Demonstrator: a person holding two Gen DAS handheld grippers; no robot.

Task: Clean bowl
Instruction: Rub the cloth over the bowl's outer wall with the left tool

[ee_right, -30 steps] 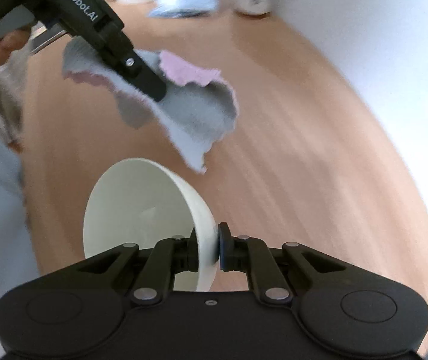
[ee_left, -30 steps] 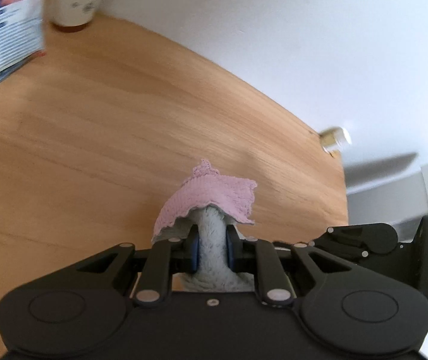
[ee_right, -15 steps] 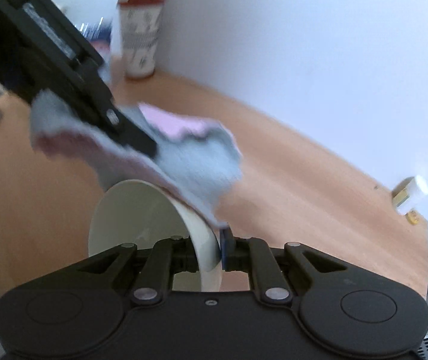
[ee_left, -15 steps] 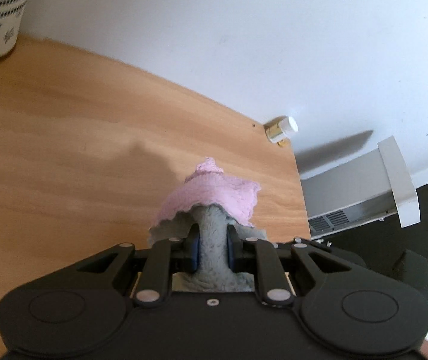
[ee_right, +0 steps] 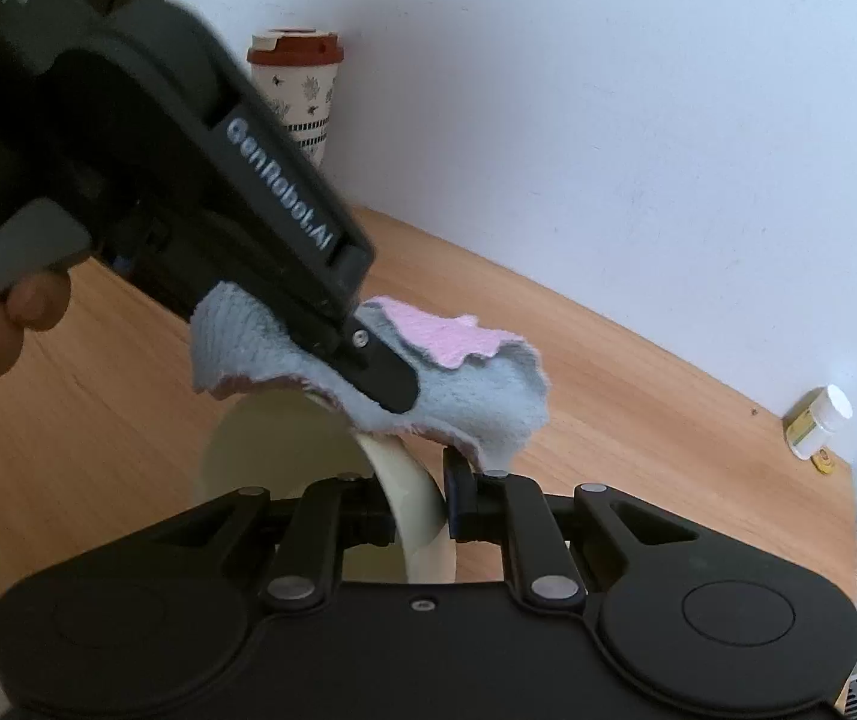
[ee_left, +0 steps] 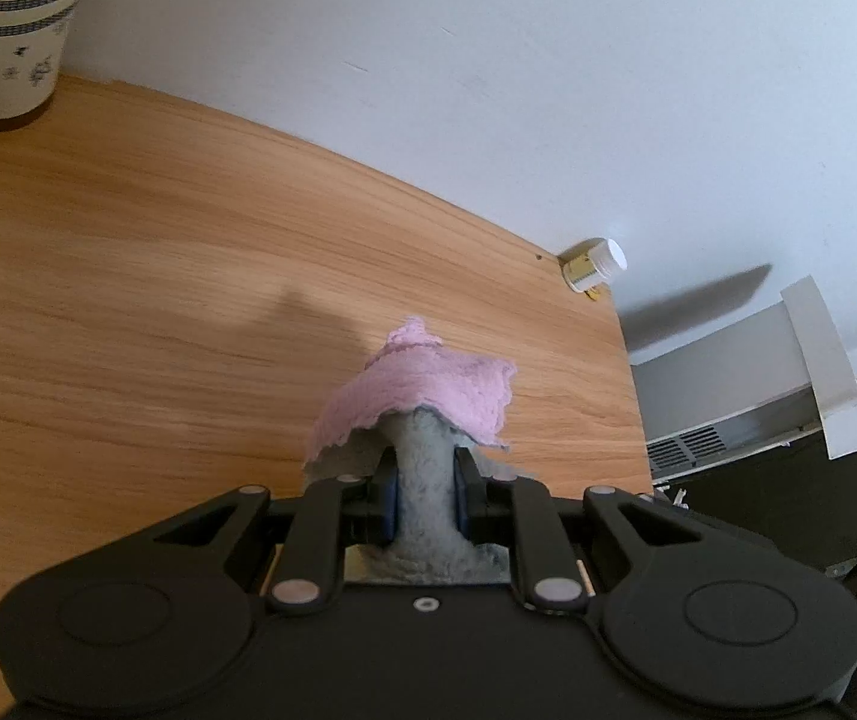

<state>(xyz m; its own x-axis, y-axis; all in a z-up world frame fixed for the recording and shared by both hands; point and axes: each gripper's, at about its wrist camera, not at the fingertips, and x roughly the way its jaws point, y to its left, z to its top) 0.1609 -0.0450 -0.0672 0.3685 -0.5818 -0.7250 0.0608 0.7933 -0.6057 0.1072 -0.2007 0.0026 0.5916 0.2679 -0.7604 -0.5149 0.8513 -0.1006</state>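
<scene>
Two grippers are splitting the job: the right gripper (ee_right: 422,501) is pinching the bowl (ee_right: 332,450) by its rim, tipped up off the table (ee_right: 638,396), so the left gripper (ee_right: 380,378), clamping the cloth (ee_right: 476,408), is wiping its edge.

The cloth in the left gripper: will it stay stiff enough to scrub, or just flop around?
Probably floppy: the cloth sags in loose folds around the left gripper and drapes over the rim of the bowl. It looks light and fuzzy, so it should conform to the curve rather than slip, though loose edges may bunch.
</scene>
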